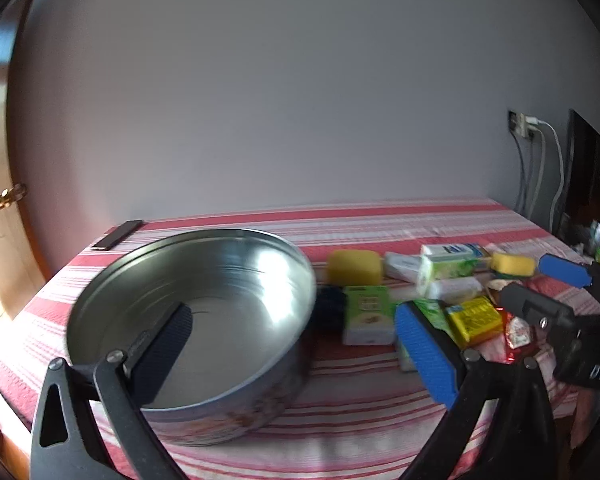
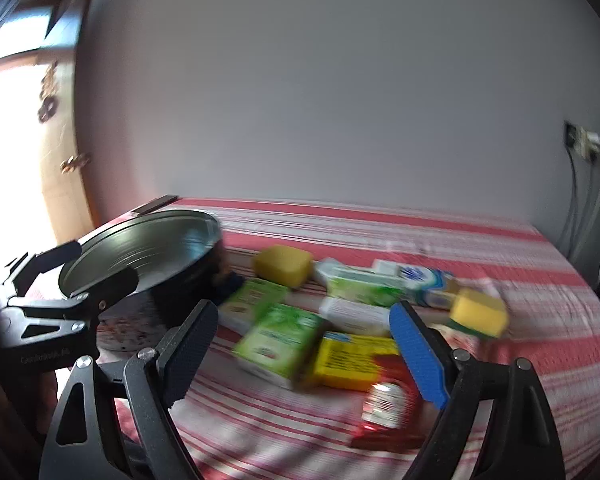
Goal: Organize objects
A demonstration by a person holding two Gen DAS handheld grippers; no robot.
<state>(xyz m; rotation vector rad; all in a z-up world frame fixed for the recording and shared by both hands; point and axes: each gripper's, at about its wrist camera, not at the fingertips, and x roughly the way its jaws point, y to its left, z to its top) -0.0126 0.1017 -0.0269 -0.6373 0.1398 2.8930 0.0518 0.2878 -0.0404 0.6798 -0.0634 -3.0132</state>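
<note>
The round metal tin (image 1: 192, 320) sits just ahead of the left tool (image 1: 296, 356), its rim between that tool's spread jaws; it holds nothing as far as can be seen. It looks thin-walled, stiff and slick, and probably light, so it may slide on the striped cloth (image 1: 380, 224) if bumped; its rim would be the natural place to pinch it.

The loose things lie in a heap ahead of the right tool (image 2: 312, 356), to the right of the tin. The yellow sponge (image 2: 283, 266) on the far side of the heap and a second sponge (image 2: 478, 314) beyond the right tool's blue pad are soft and light and will squash under a pinch; take them across the middle. The green boxes (image 2: 278, 340) and the yellow packet (image 2: 350, 360) nearest the right tool look like light card, stiff enough to grip across the narrow sides. The red foil packet (image 2: 384, 404), closest of all, seems crinkly and slippery. The white bars (image 2: 352, 314) farther off are blurred.

Both tools stand wide and hold nothing. The things touch and overlap, so lifting one may drag a neighbour. The left tool shows at the left in the right wrist view, beside the tin, and the two could crowd each other over it. A dark flat bar (image 1: 118, 235) lies at the far corner, well apart.
</note>
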